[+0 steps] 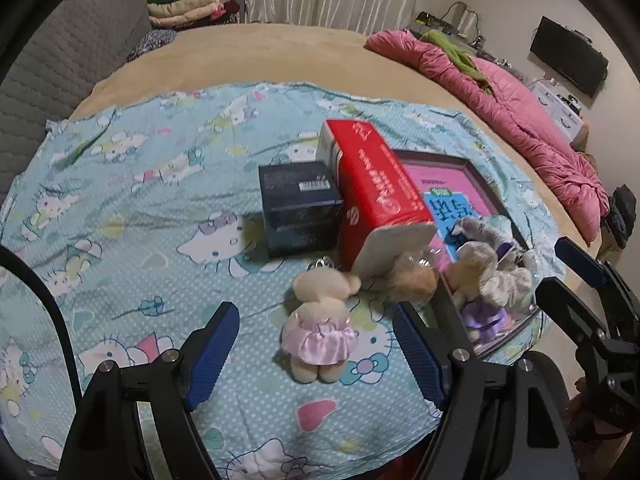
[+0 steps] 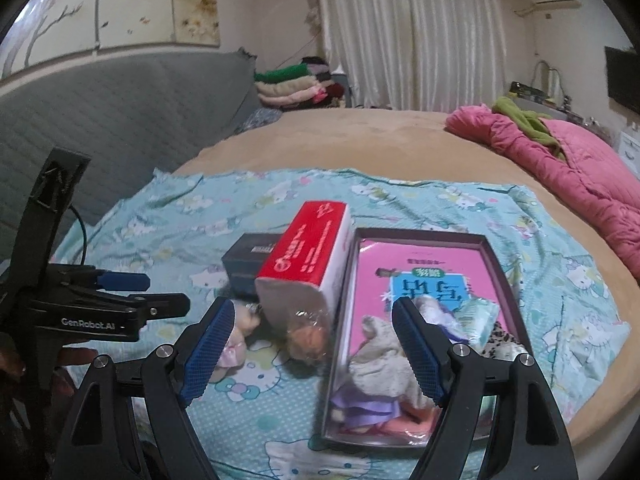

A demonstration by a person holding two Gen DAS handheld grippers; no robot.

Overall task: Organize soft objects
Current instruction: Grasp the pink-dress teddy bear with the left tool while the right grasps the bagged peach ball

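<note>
**Loose bear waits outside the tray**

Bedroom, with a Hello Kitty sheet [image 1: 132, 208] spread over a tan bed as your work surface. Start from your left gripper [image 1: 316, 344]: its blue pads stand spread wide and hold nothing, pointing down at the sheet. Between them, though not touched by either pad, lies the beige bear in a pink skirt [image 1: 320, 328], on its back on the sheet, just left of the tray. Your right gripper [image 2: 312, 344] is likewise spread and empty, hovering over the near end of the dark-rimmed tray [image 2: 496, 256].

Taking that tray as the landmark: inside it, at the near end, sit a grey plush in a purple dress [image 2: 380, 356] and some other soft pieces, on a pink printed sheet. Against the tray's left wall stands a red box [image 2: 308, 248], with a wrapped orange-brown toy [image 2: 310, 334] at its near end. Left of the red box is a dark box [image 1: 298, 208]. Far beyond the tray, a pink quilt [image 1: 512, 112] is bunched at the bed's edge.

The step in hand looks like gathering the remaining plush toys into the tray, which is partly filled. Your next move probably calls for lowering the left gripper around the bear's body and closing gently, as the stuffing will squash. Watch the red box: a careless swing toward the tray could knock it.
</note>
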